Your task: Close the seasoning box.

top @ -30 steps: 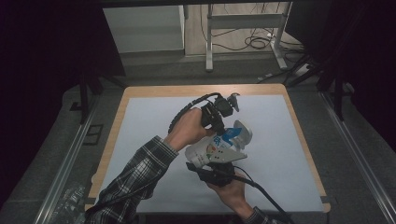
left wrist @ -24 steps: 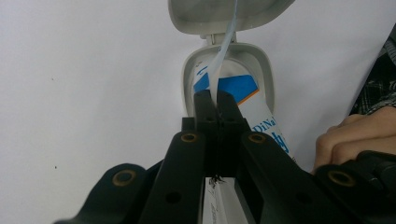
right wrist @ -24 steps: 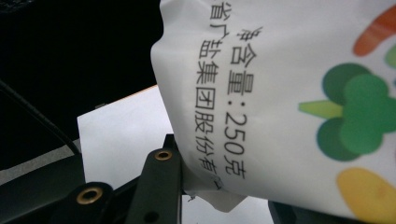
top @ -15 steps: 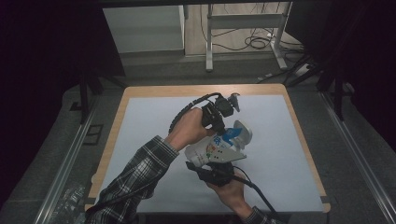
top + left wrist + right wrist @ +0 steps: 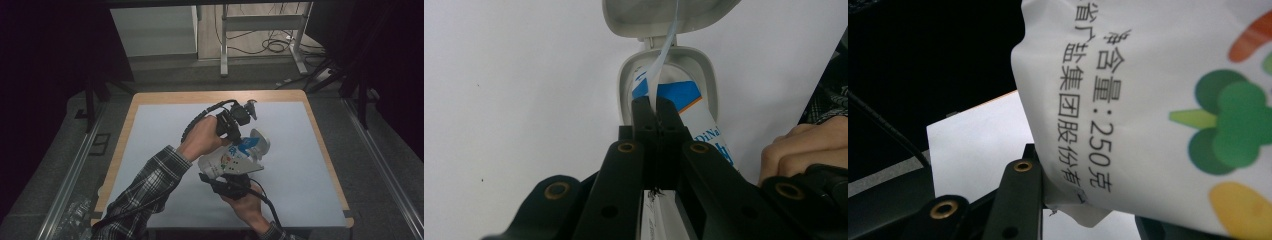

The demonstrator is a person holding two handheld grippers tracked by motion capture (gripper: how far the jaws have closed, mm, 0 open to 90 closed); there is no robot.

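A white pouch [image 5: 225, 162] with blue and coloured print lies tilted over the middle of the table. My right gripper [image 5: 227, 176] comes from below and is shut on its lower end; in the right gripper view the pouch [image 5: 1158, 100] with black print and green motifs sits between the jaws of that gripper [image 5: 1083, 200]. The pouch's grey flip lid [image 5: 664, 15] stands open. My left gripper [image 5: 654, 107] is shut on a thin white strip [image 5: 664, 55] that runs up out of the oval spout [image 5: 624, 85]. In the high view the left gripper [image 5: 239, 137] sits just above the spout.
A white mat [image 5: 165, 130] covers the wooden table [image 5: 200, 96]. Dark floor and metal rails [image 5: 70, 170] flank it, and a desk frame with cables [image 5: 260, 30] stands beyond the far edge. A plaid sleeve [image 5: 145, 195] crosses the near left of the mat.
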